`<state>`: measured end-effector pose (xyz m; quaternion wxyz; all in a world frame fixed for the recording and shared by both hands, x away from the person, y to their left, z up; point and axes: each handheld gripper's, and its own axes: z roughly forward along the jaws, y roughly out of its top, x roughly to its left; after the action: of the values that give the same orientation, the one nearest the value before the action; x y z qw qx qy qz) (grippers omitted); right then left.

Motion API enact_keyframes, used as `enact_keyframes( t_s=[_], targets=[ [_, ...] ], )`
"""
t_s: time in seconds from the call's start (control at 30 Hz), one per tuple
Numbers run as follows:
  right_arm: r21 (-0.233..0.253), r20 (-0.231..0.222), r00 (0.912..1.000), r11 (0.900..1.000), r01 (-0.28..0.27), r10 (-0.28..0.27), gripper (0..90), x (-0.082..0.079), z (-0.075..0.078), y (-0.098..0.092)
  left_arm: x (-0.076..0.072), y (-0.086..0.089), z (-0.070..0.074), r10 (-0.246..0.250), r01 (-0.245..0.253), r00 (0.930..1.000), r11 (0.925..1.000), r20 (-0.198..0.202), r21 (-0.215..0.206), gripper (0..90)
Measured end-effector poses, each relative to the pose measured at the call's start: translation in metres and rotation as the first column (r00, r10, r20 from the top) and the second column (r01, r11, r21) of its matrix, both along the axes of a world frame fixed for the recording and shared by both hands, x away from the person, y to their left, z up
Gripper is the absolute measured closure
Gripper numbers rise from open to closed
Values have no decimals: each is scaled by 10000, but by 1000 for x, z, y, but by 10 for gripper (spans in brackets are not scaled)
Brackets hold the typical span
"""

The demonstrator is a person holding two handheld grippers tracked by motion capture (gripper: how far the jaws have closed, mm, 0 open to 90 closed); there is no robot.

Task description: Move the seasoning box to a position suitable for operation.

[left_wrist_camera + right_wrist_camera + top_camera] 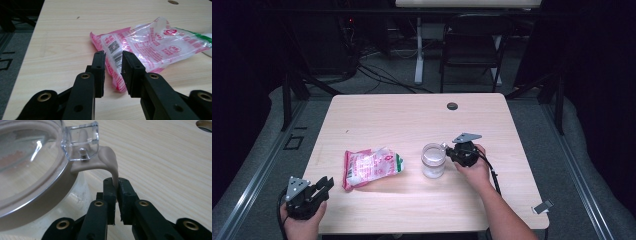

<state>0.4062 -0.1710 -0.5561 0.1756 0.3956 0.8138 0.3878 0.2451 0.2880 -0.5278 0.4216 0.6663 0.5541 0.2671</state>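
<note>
A clear jar (433,161) with a clear lid (22,162) stands right of the table's middle. A beige strap (110,162) hangs from its lid clasp. My right gripper (117,185) is shut on that strap, just right of the jar (451,151). A pink and clear plastic bag (372,167) of white grains lies flat to the jar's left. My left gripper (326,183) hovers at the table's front left corner, open, its jaws a short way apart and aimed at the bag's near end (113,53) with nothing between them.
A round cable hole (452,106) sits near the table's far edge. A folding chair (472,47) and a desk leg stand beyond the table. A small grey clip (543,206) lies at the front right corner. Bare tabletop (412,120) spreads behind the bag.
</note>
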Motion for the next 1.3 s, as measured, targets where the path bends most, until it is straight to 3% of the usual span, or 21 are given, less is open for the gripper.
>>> enact_keyframes(
  t_s=[0.17, 0.27, 0.47, 0.53, 0.63, 0.8, 0.87, 1.07, 1.3],
  targets=[
    [-400, -84, 9987, 9979, 505, -509, 856, -17, 4, -2, 12, -20, 3, -771, 767, 9969, 9967, 144, 260, 730],
    [-286, -128, 9970, 9967, 760, -764, 856, -24, 4, -5, 17, -27, 3, -1038, 1032, 9944, 9942, 175, 310, 730],
    [88, -425, 9878, 9886, 1503, -1498, 851, -52, 7, -17, 36, -53, 6, -2000, 1993, 9796, 9795, 213, 310, 730],
    [17, -417, 9857, 9865, 1637, -1635, 851, -60, 8, -19, 38, -57, 6, -2133, 2125, 9767, 9766, 222, 340, 730],
    [-3, -494, 9835, 9847, 1744, -1742, 851, -72, 8, -19, 47, -70, 8, -2547, 2537, 9666, 9666, 276, 353, 732],
    [22, -518, 9838, 9851, 1720, -1717, 849, -85, 9, -15, 54, -80, 9, -2883, 2874, 9569, 9574, 342, 288, 740],
    [98, -566, 9850, 9864, 1641, -1633, 844, -94, 8, -13, 58, -89, 10, -3160, 3149, 9482, 9485, 333, 337, 742],
    [433, -666, 9864, 9873, 1530, -1500, 839, -104, 10, -17, 64, -107, 12, -3651, 3637, 9303, 9307, 345, 398, 746],
    [715, -613, 9894, 9881, 1361, -1319, 820, -113, 14, -26, 69, -119, 14, -3916, 3899, 9194, 9198, 377, 444, 748]
  ],
)
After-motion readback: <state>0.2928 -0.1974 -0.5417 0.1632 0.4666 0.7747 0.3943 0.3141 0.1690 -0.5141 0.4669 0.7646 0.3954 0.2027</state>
